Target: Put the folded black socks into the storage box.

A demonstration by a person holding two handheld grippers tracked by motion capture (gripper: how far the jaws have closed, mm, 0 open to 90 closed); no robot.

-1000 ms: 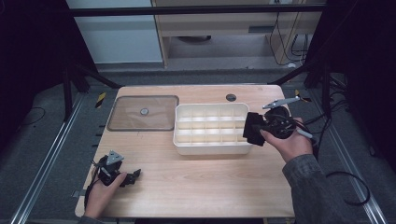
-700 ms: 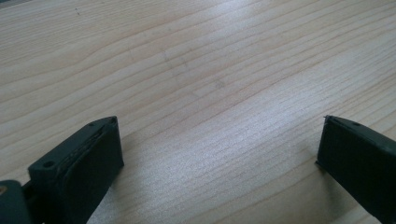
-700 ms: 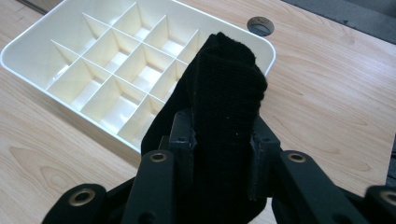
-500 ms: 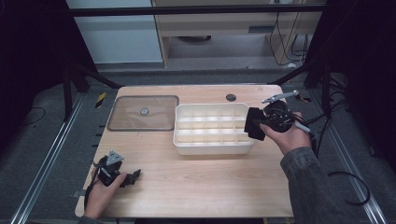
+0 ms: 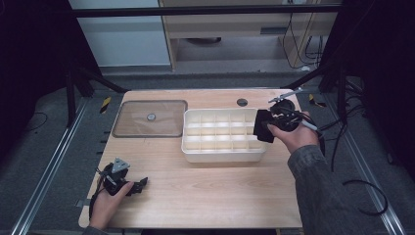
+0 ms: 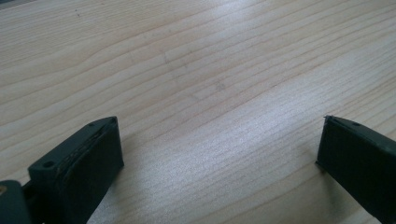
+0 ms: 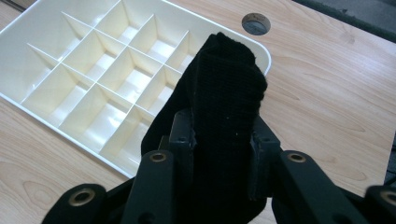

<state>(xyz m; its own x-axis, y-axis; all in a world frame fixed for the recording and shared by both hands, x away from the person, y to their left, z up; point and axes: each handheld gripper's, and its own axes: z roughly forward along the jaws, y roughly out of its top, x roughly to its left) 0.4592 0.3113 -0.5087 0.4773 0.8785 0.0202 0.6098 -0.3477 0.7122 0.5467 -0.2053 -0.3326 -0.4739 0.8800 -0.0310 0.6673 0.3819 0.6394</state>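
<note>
The right hand-held gripper (image 7: 223,140) pinches a black cloth (image 7: 224,93) over the tray (image 7: 70,60) (every cell empty); placing remains. The left hand-held gripper (image 6: 219,154) rests spread on the desk (image 6: 210,70).

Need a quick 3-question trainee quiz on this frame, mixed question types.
1. True or false: the right tool is shut on the black cloth.
2. Where is the clear lid? A) on the white tray B) flat on the table, left of the tray C) in the left tool
3. What is between the jaws of the left tool?

Key: 1 true. 2 B; the white tray stands uncovered. 3 Nothing, bare table.
</note>
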